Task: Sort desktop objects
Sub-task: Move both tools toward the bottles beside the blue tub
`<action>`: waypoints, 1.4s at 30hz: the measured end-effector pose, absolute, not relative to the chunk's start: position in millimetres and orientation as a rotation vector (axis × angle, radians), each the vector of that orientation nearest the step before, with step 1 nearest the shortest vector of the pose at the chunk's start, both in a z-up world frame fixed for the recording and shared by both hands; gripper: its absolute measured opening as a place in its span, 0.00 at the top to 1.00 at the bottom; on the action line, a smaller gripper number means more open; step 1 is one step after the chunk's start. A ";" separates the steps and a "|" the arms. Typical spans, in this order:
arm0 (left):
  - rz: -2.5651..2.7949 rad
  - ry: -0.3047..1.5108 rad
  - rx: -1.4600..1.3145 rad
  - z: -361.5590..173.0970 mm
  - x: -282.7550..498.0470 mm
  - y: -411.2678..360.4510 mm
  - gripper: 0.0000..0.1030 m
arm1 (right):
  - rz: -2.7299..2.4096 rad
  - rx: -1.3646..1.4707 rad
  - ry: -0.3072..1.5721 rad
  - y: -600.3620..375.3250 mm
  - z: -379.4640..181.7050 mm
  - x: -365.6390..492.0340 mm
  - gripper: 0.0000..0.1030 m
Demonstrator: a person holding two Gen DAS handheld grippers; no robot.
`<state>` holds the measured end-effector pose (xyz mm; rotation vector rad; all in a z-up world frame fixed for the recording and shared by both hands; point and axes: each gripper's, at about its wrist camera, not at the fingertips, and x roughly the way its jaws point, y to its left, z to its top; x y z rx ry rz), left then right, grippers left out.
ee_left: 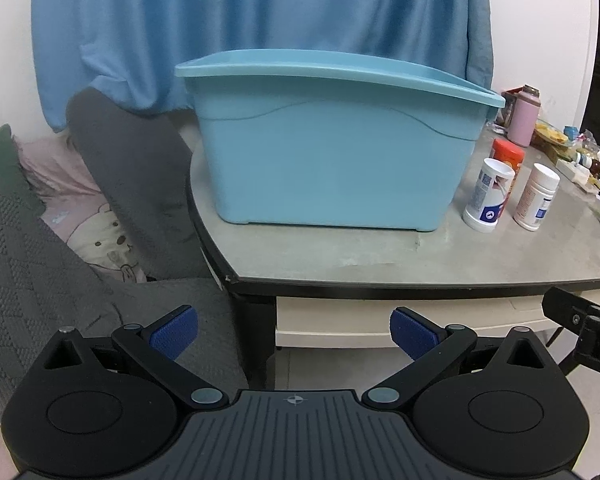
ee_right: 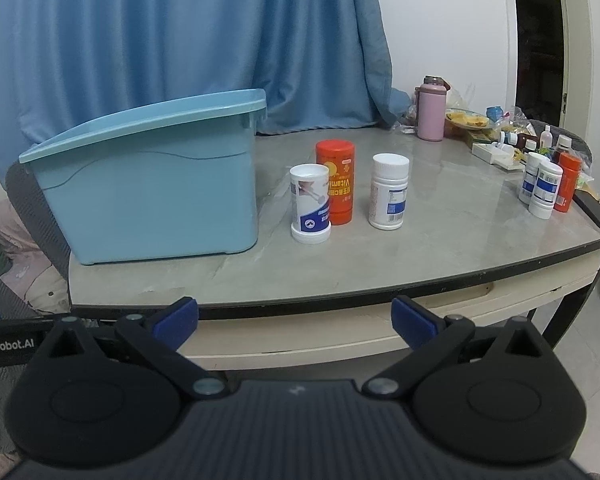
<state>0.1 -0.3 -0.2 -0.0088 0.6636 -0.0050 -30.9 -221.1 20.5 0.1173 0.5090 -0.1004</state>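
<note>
Nearest, the left gripper (ee_left: 294,334) and the right gripper (ee_right: 295,322) are both hanging short of the table (ee_right: 340,276), each with its blue-padded fingers spread apart and gripping nothing. On the grey tabletop, three bottles are standing upright in a close cluster: a white bottle (ee_right: 310,203) with a blue-and-red label sitting cap-down at 12 o'clock from the right gripper, an orange vitamin bottle (ee_right: 337,181) just behind it, and a white-capped bottle (ee_right: 389,191) at 1 o'clock. One light blue plastic bin (ee_right: 148,184) is sitting at 10 o'clock, just left of them. Farther back, one pink flask (ee_right: 432,110) is standing before the blue curtain (ee_right: 180,40).
</note>
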 end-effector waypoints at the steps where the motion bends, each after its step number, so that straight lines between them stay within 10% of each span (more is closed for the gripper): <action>1: -0.005 0.663 -0.003 -0.5 0.3 -0.7 0.00 | -0.102 0.116 0.507 -221.1 19.9 -30.8 0.00; 42: -0.054 0.579 0.027 -2.4 54.8 -153.8 0.00 | -0.108 0.100 0.497 -349.6 7.9 17.6 0.00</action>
